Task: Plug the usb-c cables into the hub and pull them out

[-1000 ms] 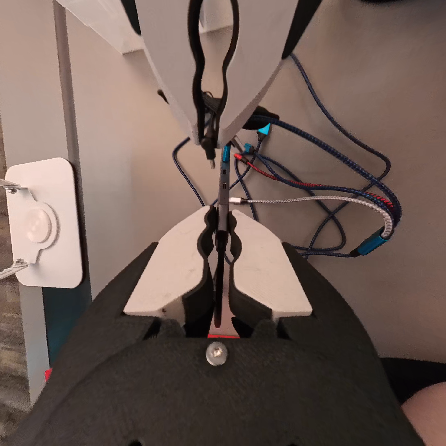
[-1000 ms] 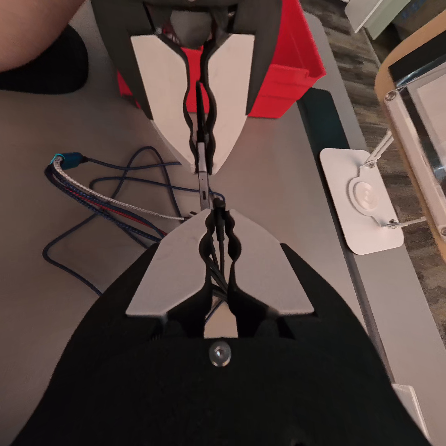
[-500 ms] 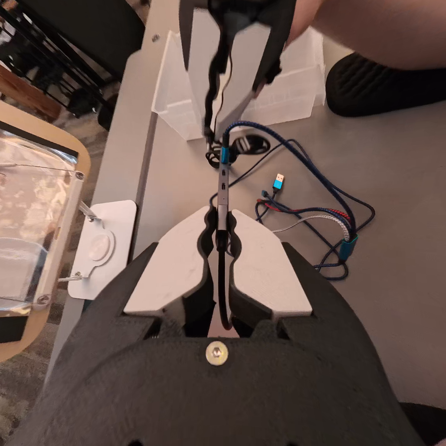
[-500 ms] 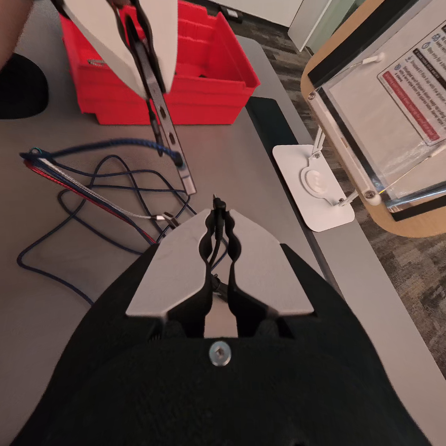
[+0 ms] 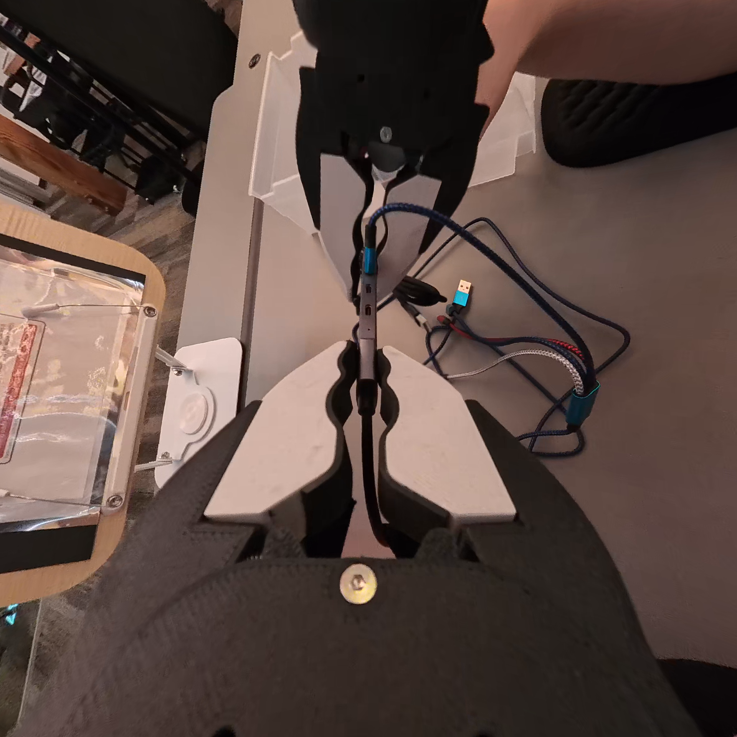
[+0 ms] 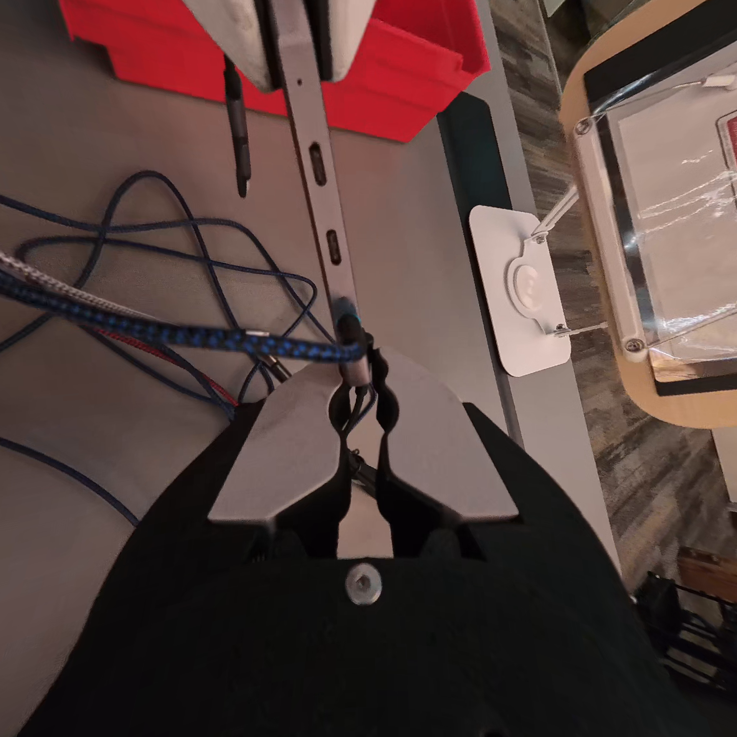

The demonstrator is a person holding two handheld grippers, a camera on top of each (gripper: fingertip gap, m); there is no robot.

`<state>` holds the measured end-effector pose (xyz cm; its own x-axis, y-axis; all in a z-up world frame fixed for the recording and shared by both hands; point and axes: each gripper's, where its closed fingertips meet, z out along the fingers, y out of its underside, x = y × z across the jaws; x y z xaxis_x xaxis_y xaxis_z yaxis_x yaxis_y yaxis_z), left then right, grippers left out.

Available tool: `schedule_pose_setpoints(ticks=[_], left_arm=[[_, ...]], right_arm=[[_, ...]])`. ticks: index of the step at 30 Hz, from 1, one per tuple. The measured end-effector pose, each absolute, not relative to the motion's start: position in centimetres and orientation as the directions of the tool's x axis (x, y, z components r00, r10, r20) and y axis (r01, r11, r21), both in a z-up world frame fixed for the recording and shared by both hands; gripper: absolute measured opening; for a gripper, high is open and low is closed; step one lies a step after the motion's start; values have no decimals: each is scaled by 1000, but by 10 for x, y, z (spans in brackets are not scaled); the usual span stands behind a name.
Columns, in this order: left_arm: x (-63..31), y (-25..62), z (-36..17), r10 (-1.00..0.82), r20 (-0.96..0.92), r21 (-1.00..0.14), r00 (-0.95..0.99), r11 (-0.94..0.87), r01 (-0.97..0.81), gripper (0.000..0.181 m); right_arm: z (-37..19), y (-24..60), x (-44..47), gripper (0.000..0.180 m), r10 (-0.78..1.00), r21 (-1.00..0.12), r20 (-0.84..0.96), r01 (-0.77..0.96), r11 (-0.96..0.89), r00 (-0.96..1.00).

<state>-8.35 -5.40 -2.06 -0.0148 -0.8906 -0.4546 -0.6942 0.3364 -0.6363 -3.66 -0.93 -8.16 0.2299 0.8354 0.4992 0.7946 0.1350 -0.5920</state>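
My left gripper (image 5: 366,351) is shut on the slim grey hub (image 5: 367,319), held edge-on above the table. The hub's black lead (image 5: 369,458) runs back between the fingers. A blue braided cable's plug (image 5: 369,259) sits in the hub's far end port. My right gripper (image 6: 361,359) is shut on a black cable's grey plug (image 6: 354,373), right beside that blue plug (image 6: 345,315). In the right wrist view the hub (image 6: 319,199) shows two empty ports, and the left gripper (image 6: 299,75) holds its far end. The right gripper (image 5: 359,297) faces me in the left wrist view.
A tangle of braided cables (image 5: 558,359) and a blue USB-A plug (image 5: 462,293) lie on the grey table. A red bin (image 6: 399,79) and a clear bin (image 5: 279,159) stand on it. A white stand base (image 6: 518,287) and a sign holder (image 6: 658,199) lie beyond the edge. A forearm (image 5: 598,40) is above. There is about 9 cm between the tips of the two grippers.
Half a second ago the right gripper had drawn back from the hub. It has now come close again, its plug at the hub's end beside the blue plug. Both grips held.
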Motion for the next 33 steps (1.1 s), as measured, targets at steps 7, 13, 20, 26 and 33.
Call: schedule_pose_setpoints(ticks=[7,13,20,26,33], left_arm=[[-80,-52,-19,-889,-458,-641,6,325,-695,9],[-76,-57,-18,-891,-454,-648,-13,341,-681,8],[-73,-59,-17,-898,-440,-664,-24,343,-664,9],[-70,-63,-16,-898,-439,-675,-38,357,-646,9],[-69,-65,-11,-902,-429,-697,-39,359,-621,9]], right_arm=[[-90,-8,-39,8,856,-607,457,788,104,240],[-93,-8,-39,8,855,-595,463,797,104,234],[-100,-8,-42,8,863,-592,455,798,111,217],[-102,-8,-44,9,873,-609,433,787,100,224],[-104,-11,-49,10,883,-631,419,767,117,210]])
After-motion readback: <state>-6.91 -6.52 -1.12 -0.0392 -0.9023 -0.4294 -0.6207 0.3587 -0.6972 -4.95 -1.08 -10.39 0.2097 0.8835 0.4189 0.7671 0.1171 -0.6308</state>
